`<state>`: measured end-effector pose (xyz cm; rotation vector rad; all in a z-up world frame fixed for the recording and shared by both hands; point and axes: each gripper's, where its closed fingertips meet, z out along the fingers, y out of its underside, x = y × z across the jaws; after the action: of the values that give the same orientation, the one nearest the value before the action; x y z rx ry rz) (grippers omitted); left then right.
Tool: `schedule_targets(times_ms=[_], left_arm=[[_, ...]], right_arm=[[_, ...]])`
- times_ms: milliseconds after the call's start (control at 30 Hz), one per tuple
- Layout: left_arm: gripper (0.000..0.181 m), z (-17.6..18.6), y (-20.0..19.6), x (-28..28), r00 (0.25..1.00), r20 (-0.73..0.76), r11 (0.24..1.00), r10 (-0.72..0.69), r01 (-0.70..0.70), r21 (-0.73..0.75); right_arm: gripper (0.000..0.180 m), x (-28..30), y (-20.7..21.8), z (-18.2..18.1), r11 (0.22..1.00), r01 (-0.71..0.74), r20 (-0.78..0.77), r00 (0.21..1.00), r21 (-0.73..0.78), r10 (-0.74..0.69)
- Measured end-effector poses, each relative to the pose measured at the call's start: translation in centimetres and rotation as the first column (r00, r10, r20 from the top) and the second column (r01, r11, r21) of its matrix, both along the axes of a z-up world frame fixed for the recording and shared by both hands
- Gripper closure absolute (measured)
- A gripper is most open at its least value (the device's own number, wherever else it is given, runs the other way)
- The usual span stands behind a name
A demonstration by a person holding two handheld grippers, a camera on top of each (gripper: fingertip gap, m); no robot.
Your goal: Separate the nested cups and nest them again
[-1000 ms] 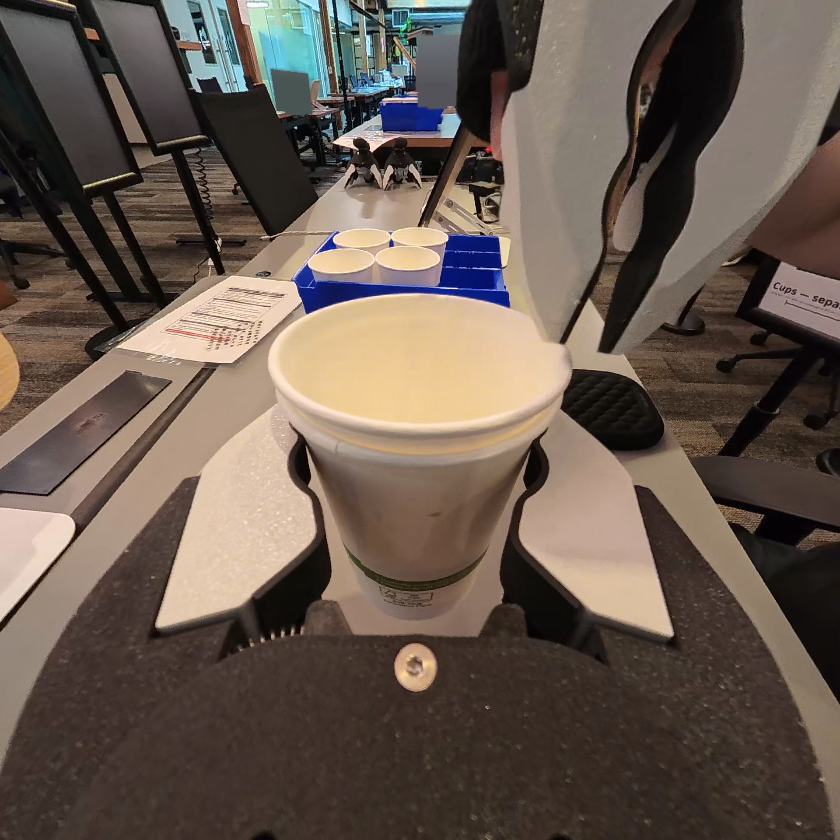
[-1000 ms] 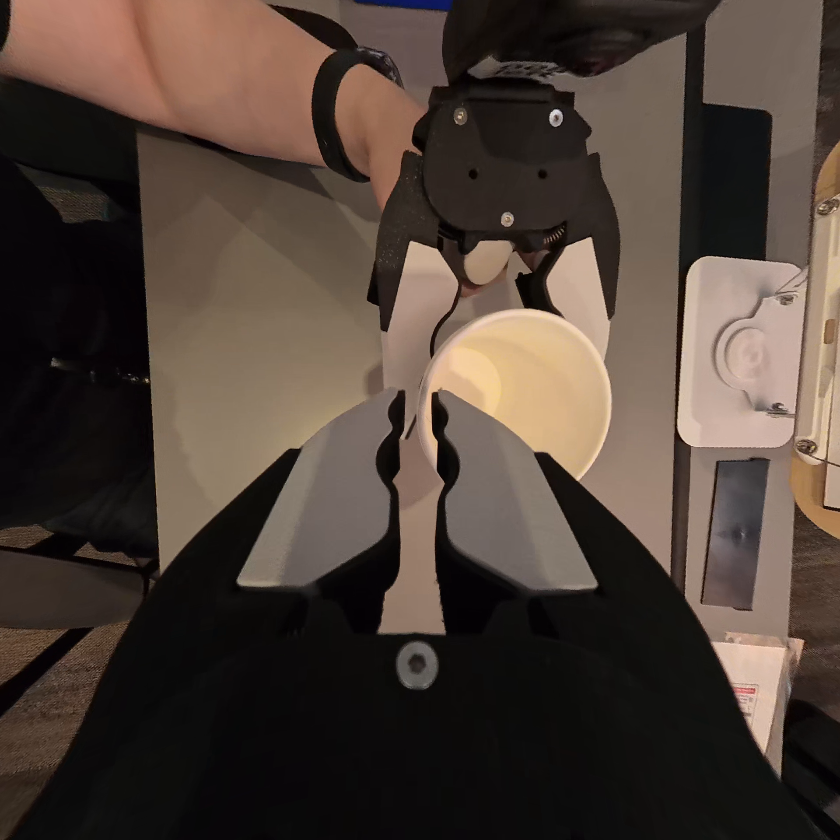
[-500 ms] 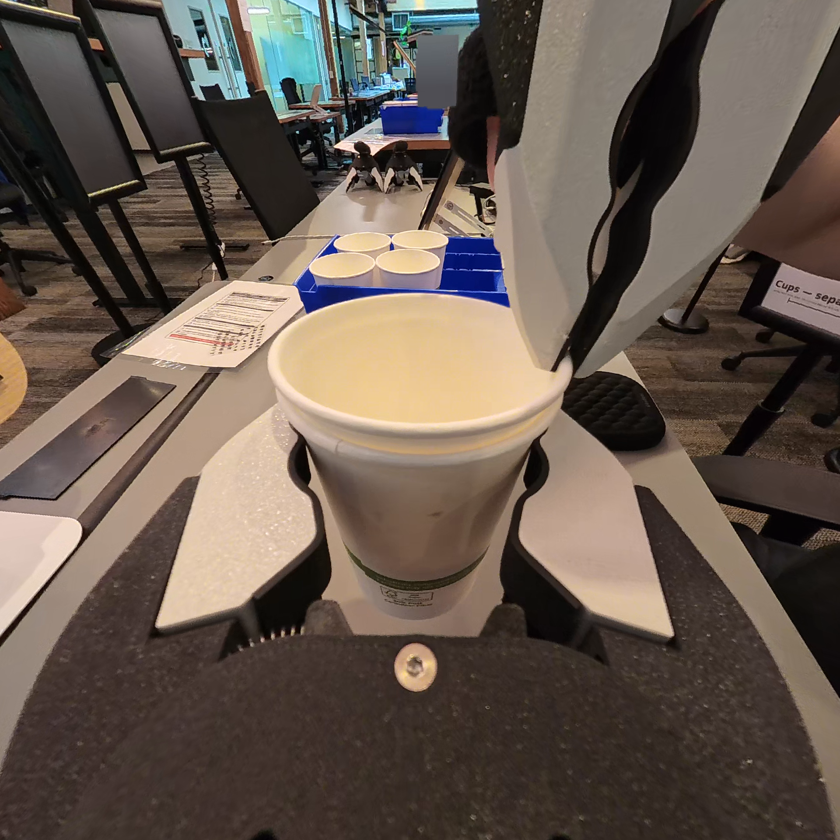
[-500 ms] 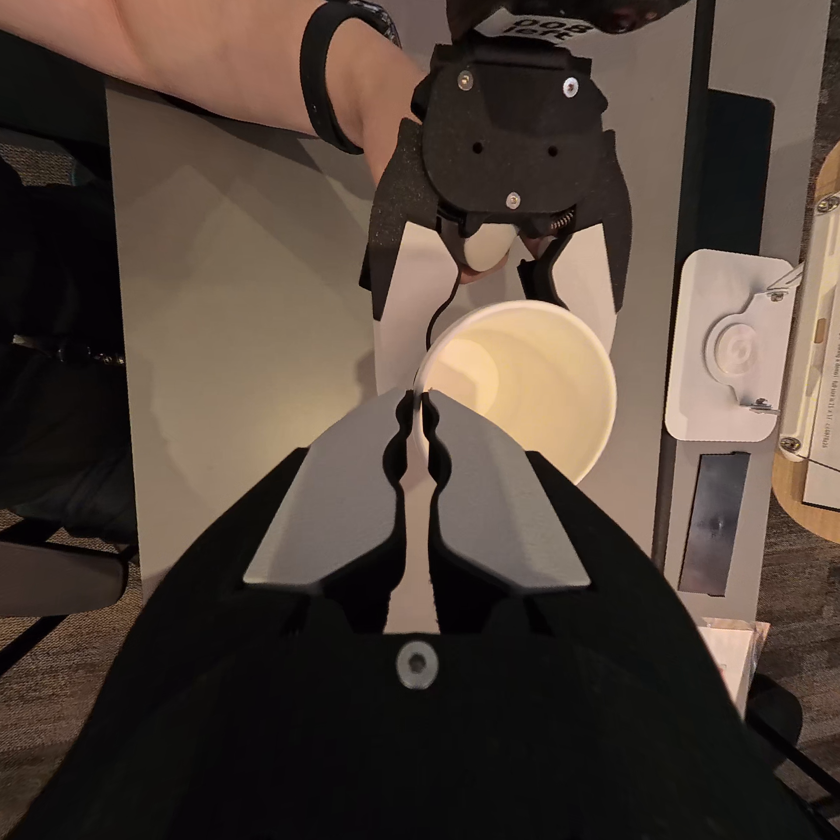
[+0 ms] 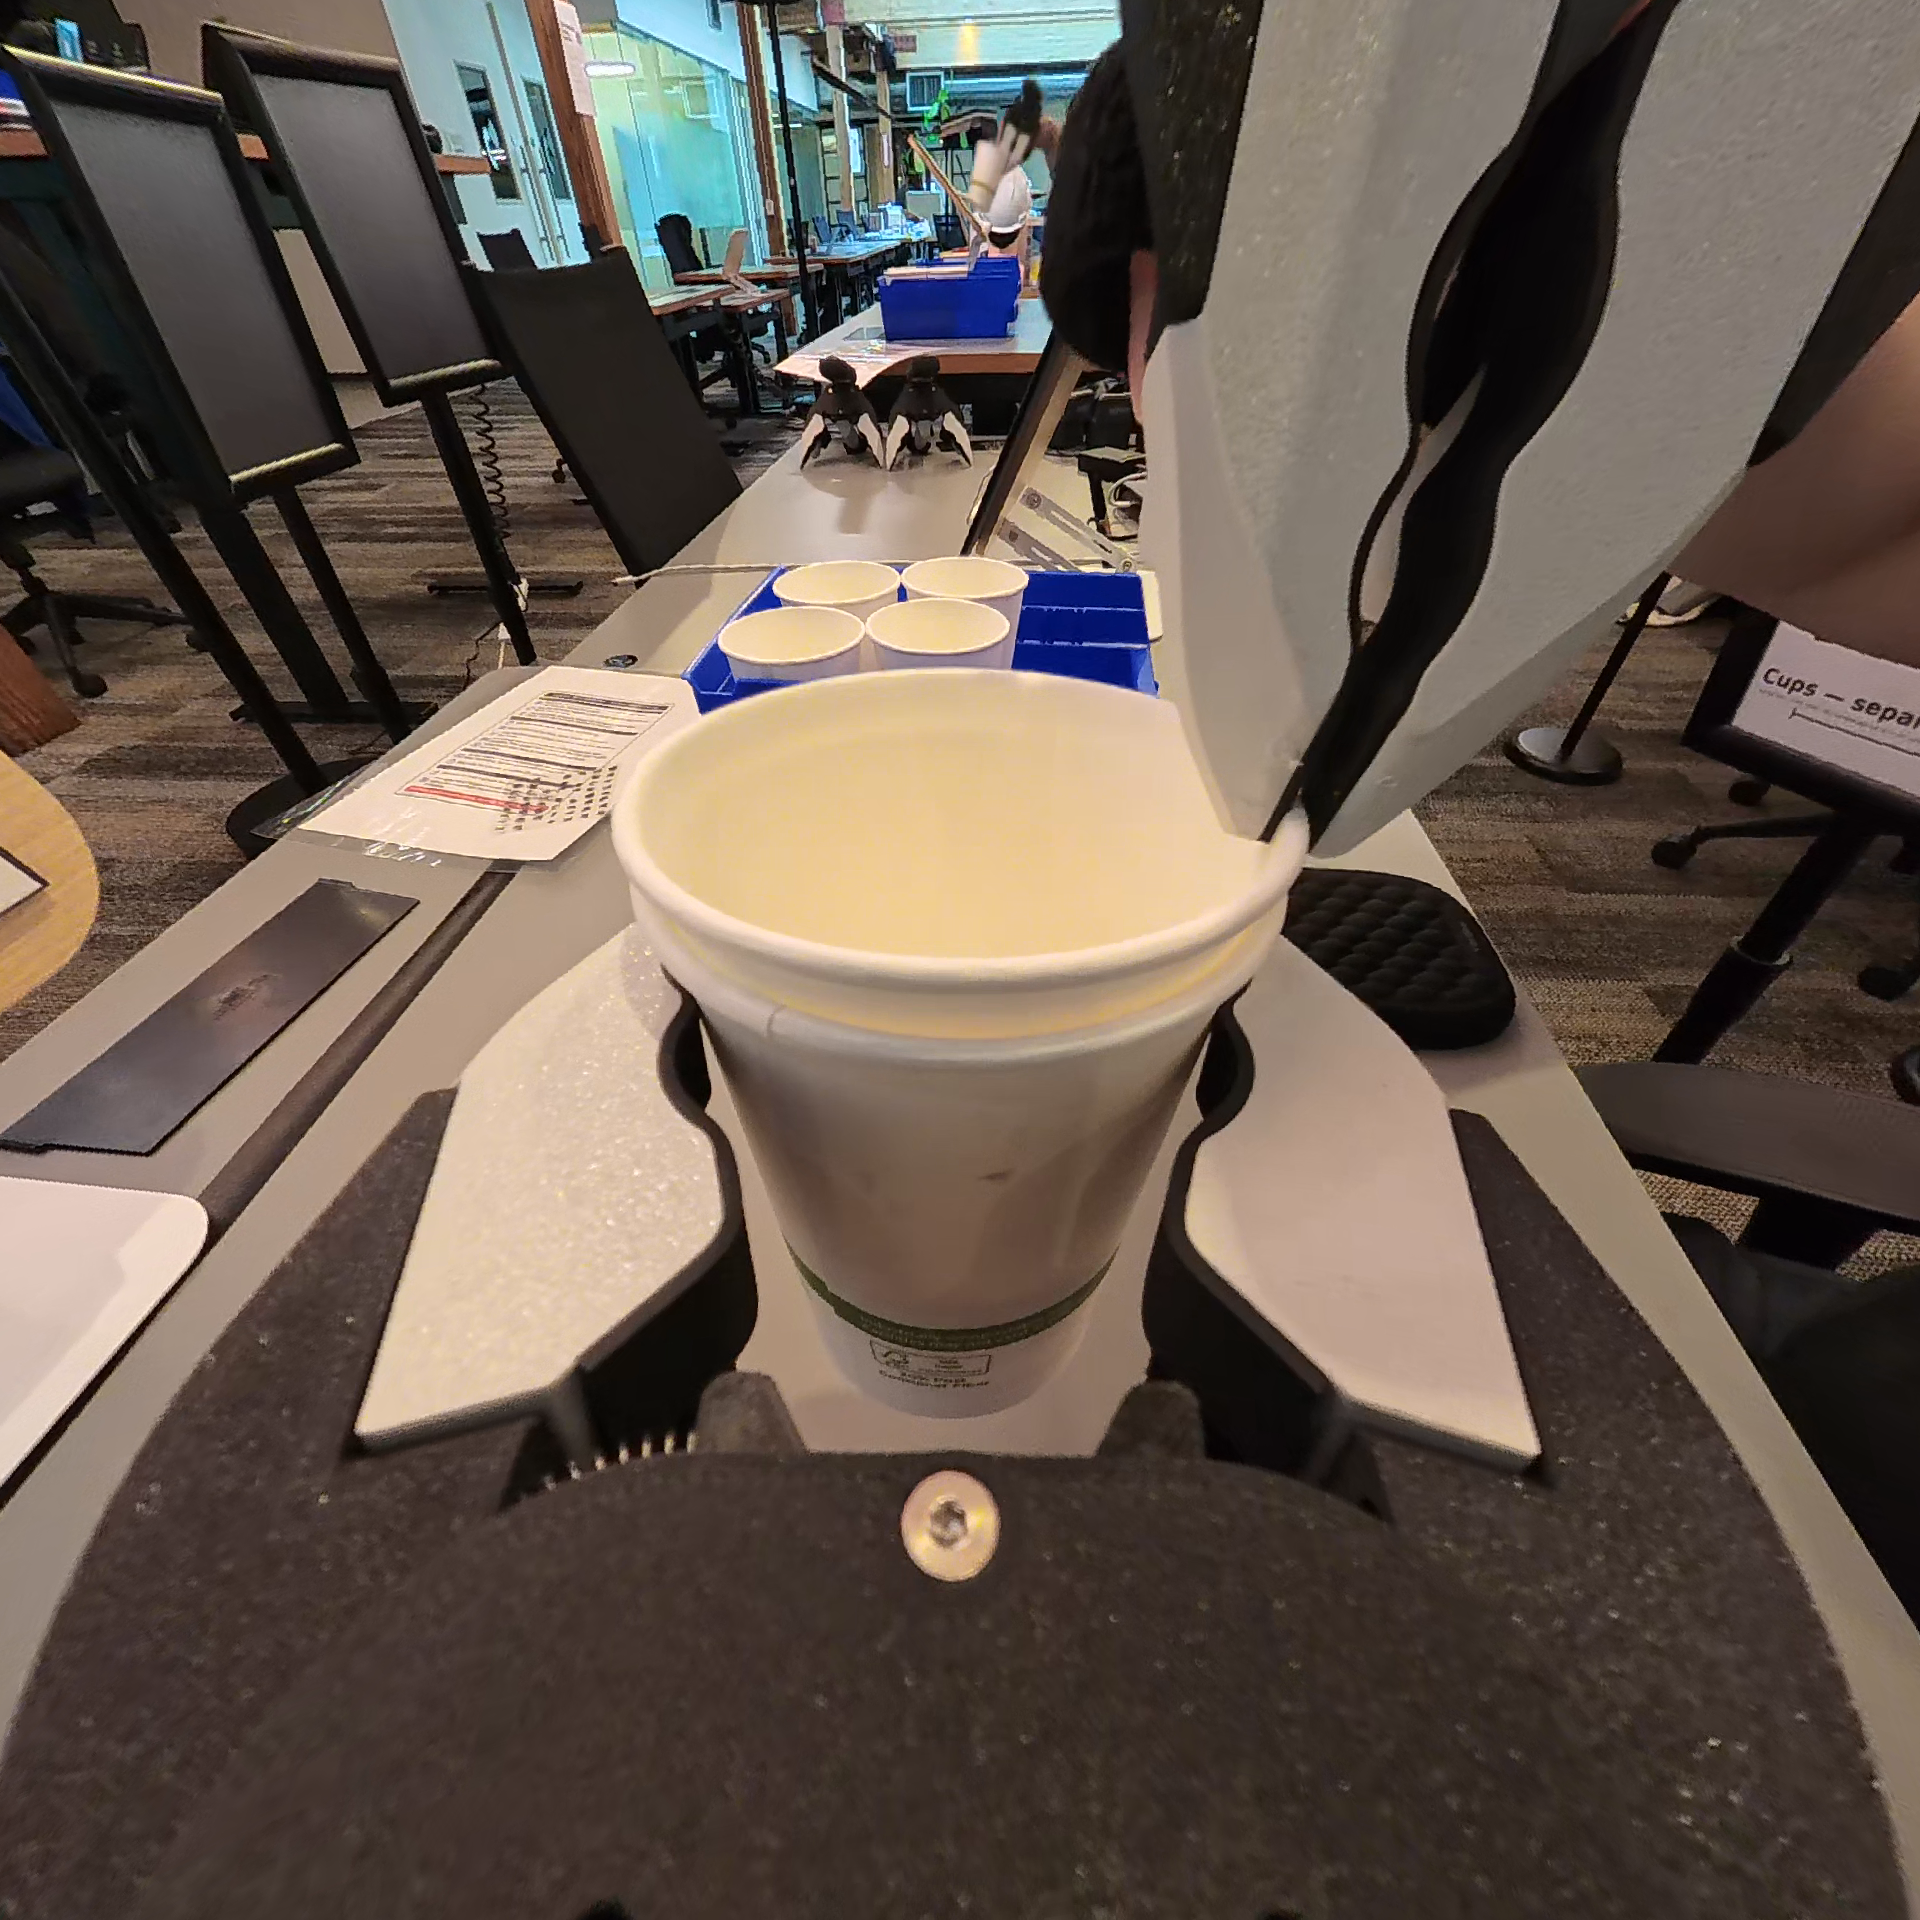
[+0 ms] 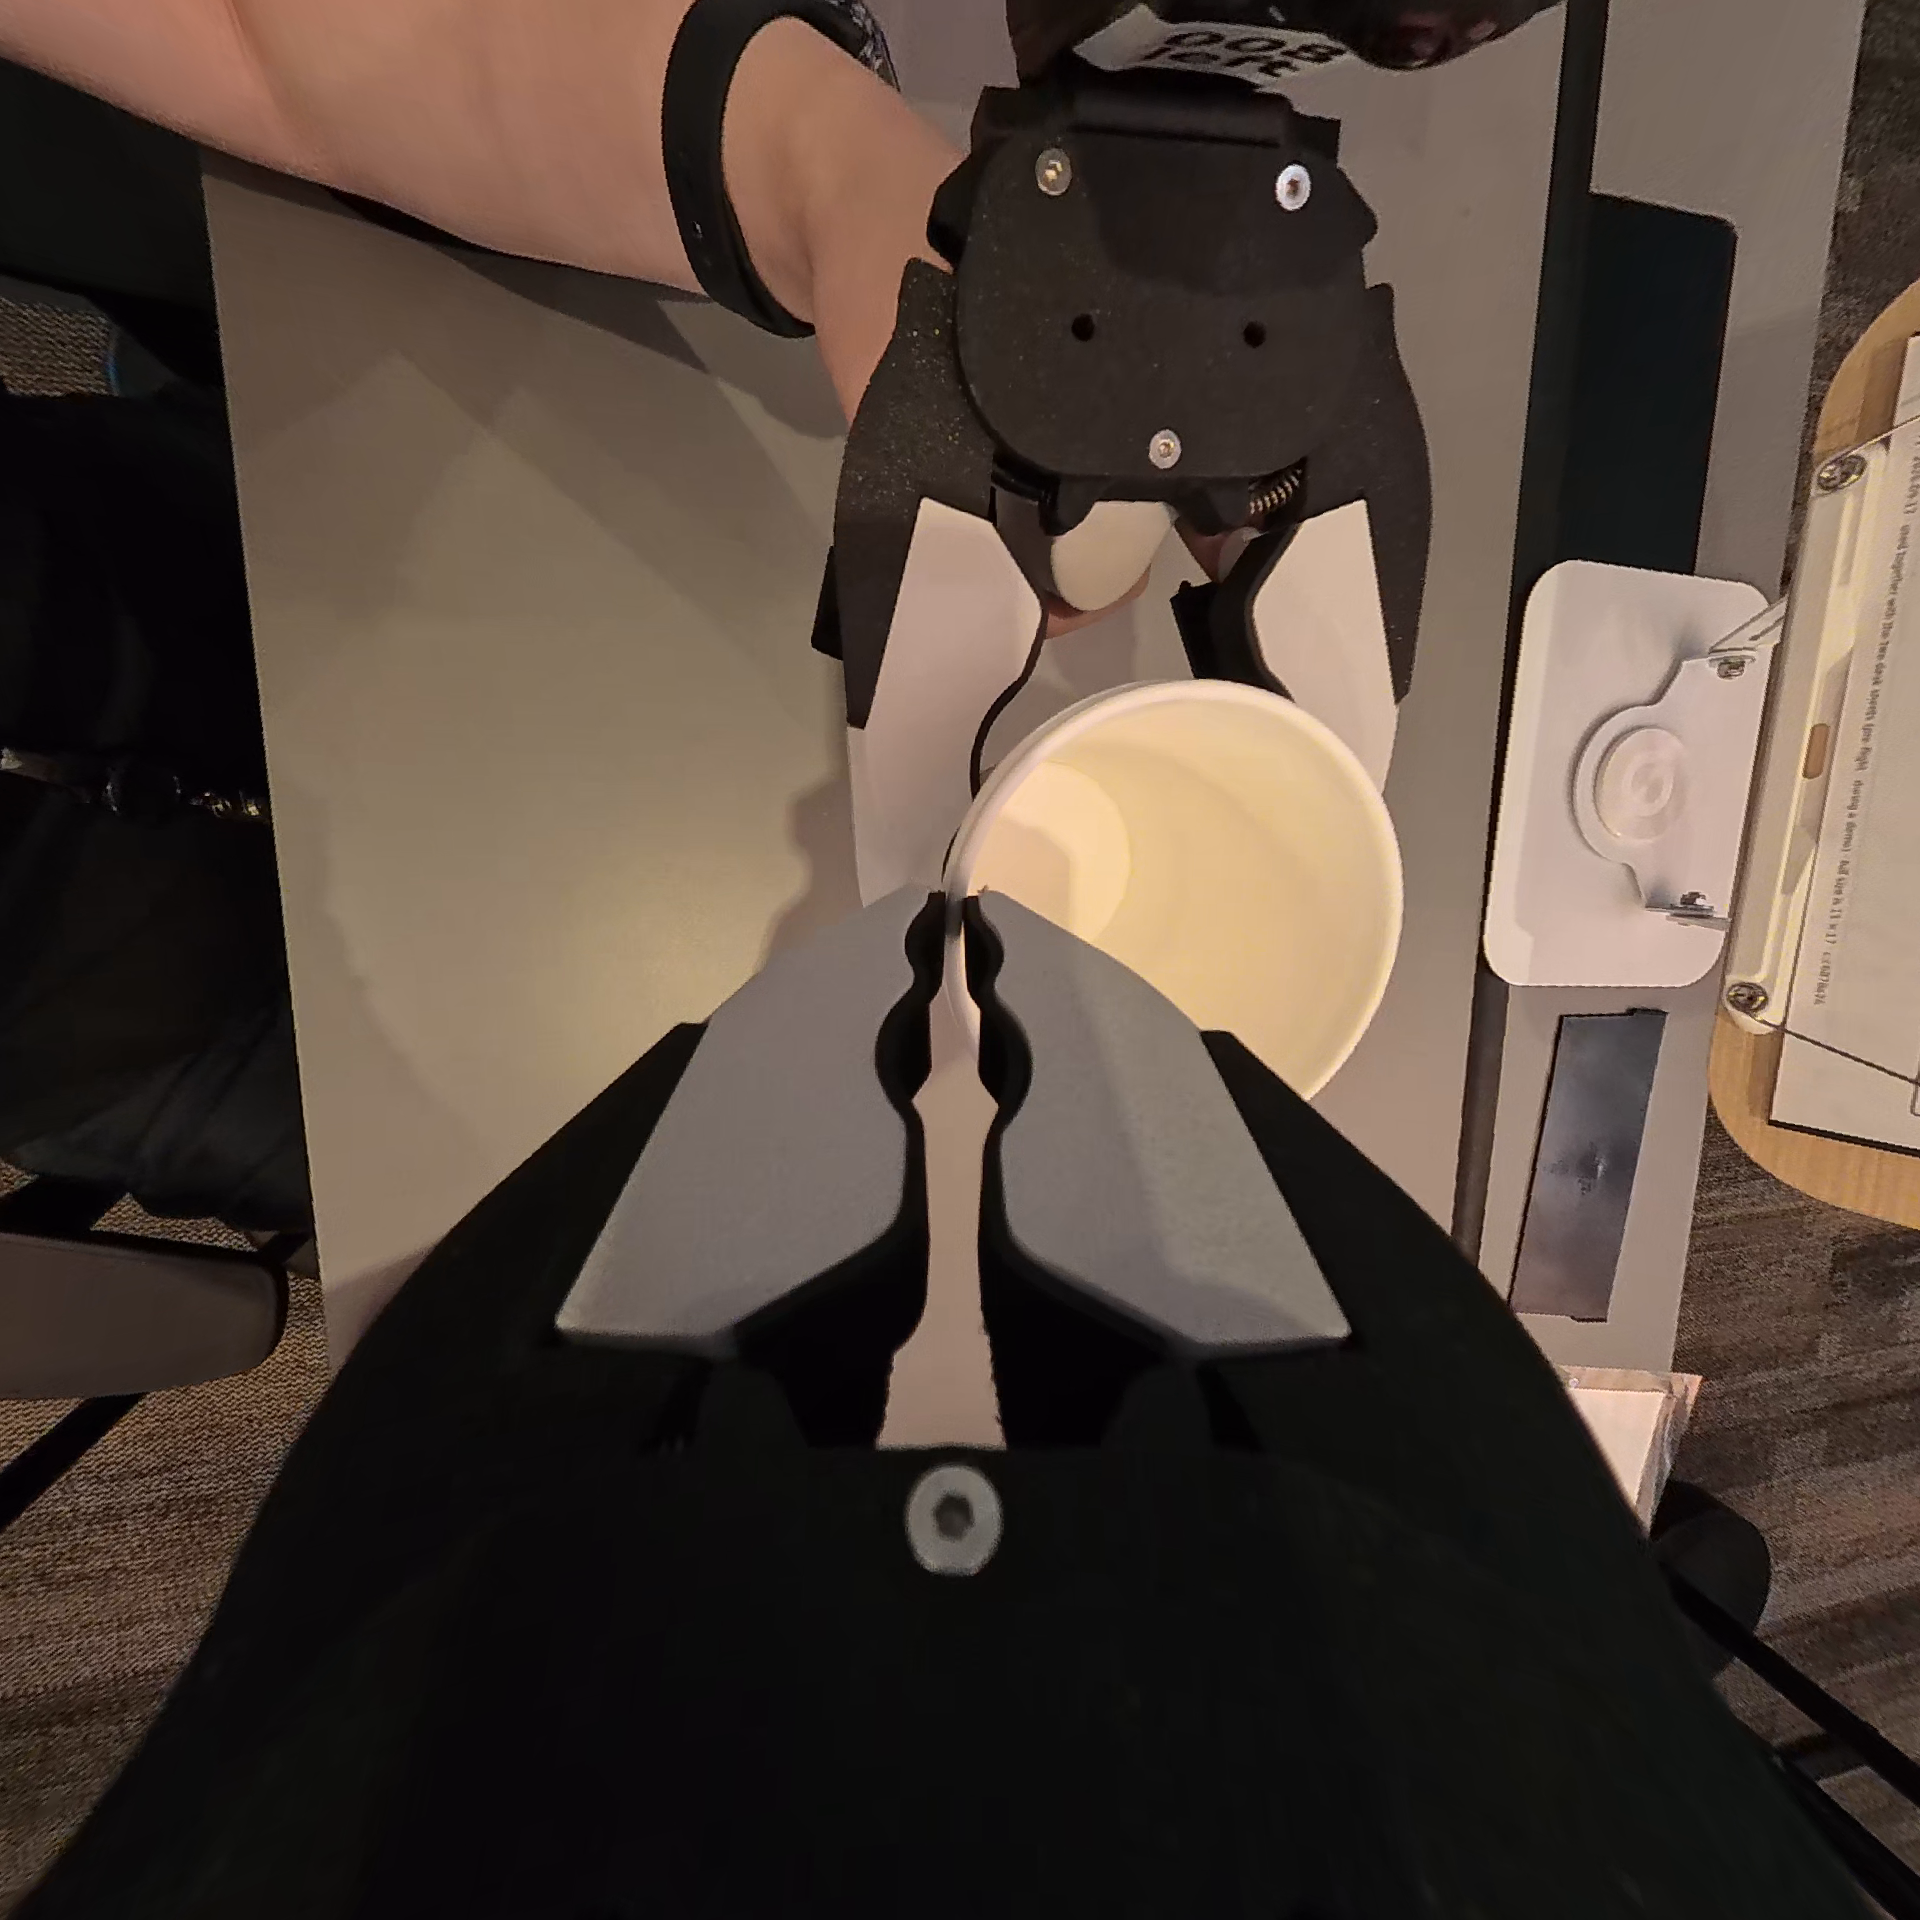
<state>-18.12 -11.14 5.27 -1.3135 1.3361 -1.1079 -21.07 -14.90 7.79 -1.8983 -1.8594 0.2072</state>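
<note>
Separation is the step in hand: the left gripper (image 5: 951,1122) clasps the outer cup (image 5: 940,1195), which stands on the grey table (image 5: 343,904), while the right gripper (image 6: 954,914) has closed narrowly onto the inner cup's (image 5: 935,831) rim. Next comes a straight upward pull against the left's hold. How deep the inner cup sits is hidden, so the friction is probably modest at best guess.

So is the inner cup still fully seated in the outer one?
No, partly lifted. The inner cup rim sits above the outer cup rim with a gap, pinched by the right gripper.
</note>
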Motion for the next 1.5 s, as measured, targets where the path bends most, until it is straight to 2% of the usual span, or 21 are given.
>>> schedule_targets(times_ms=[433,733,967,1100,1267,1367,1500], left_arm=[[0.088,0.2,-0.1,-0.2,1.0,-0.019,0.999,0.019,-0.019,0.046],[0.088,-0.7,0.1,0.2,0.998,-0.047,0.999,0.029,-0.027,0.047],[0.088,-1.4,0.4,0.3,0.997,-0.064,0.999,0.032,-0.03,0.036],[0.088,-1.9,1.0,0.2,0.996,-0.075,0.999,0.043,-0.041,0.027],[0.088,-1.9,1.5,-0.1,0.996,-0.069,0.999,0.052,-0.051,0.012],[0.088,-1.9,1.6,-0.2,0.996,-0.07,0.999,0.053,-0.053,0.013],[0.088,-1.8,1.4,-0.1,0.996,-0.071,0.999,0.05,-0.049,0.019]], right_arm=[[0.177,0.1,-0.5,0.8,1.0,0.012,0.02,1.0,0.012,-0.012],[0.177,1.0,-0.6,3.8,0.996,0.036,-0.035,0.999,0.078,-0.033],[0.177,3.2,0.2,8.2,0.981,0.109,-0.083,0.992,0.161,-0.097],[0.177,6.5,0.4,10.9,0.961,0.188,-0.08,0.981,0.201,-0.175],[0.177,13.4,-0.5,12.9,0.912,0.341,-0.074,0.94,0.227,-0.333],[0.177,19.2,-1.2,12.5,0.859,0.463,-0.059,0.885,0.219,-0.462],[0.177,27.9,-2.3,9.6,0.752,0.635,-0.031,0.767,0.176,-0.641]])
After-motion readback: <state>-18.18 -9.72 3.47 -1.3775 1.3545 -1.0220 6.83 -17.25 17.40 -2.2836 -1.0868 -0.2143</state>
